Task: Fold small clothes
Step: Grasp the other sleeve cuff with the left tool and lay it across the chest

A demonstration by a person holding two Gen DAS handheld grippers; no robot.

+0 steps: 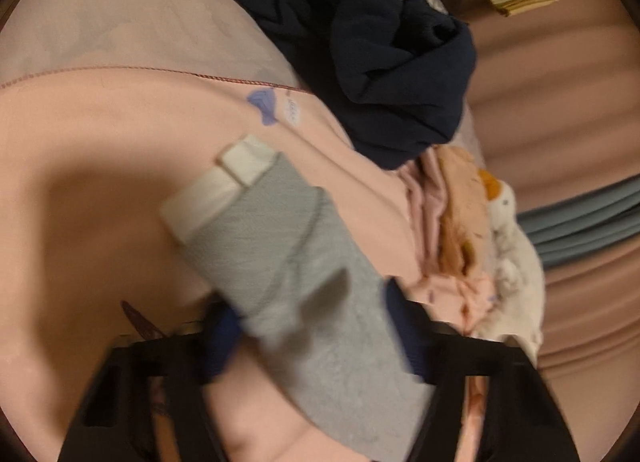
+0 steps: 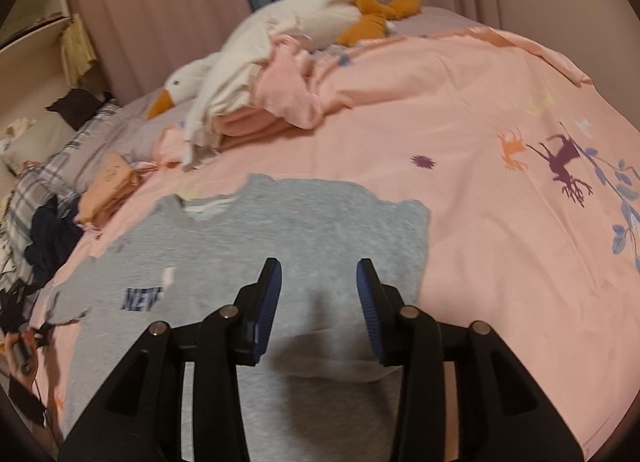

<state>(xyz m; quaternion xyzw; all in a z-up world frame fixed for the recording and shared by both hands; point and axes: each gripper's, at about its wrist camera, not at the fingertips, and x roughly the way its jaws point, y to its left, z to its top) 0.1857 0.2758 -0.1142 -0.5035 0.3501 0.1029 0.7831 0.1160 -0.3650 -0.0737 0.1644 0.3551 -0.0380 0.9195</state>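
Two grippers on one grey cotton T-shirt (image 2: 280, 230) spread on pink printed bedsheet (image 2: 480, 202). Left gripper (image 1: 316, 326) clamped on grey sleeve fold between pads. Right gripper (image 2: 319, 302) parted, empty, above hem. Risk: thin grip slipping, fold collapsing.

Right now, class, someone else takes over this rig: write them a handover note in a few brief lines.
Left gripper: shut on a grey fold of the T-shirt, lifted off the bedspread.
Right gripper: open, nothing between the jaws, hovering over the T-shirt.
T-shirt: lying mostly flat on the bedspread, print side up.
Dark clothes: an unfolded heap further up the bed, beside the goose toy.
Done: one fold apparently begun.
Left: finish folding the T-shirt, then the dark heap.
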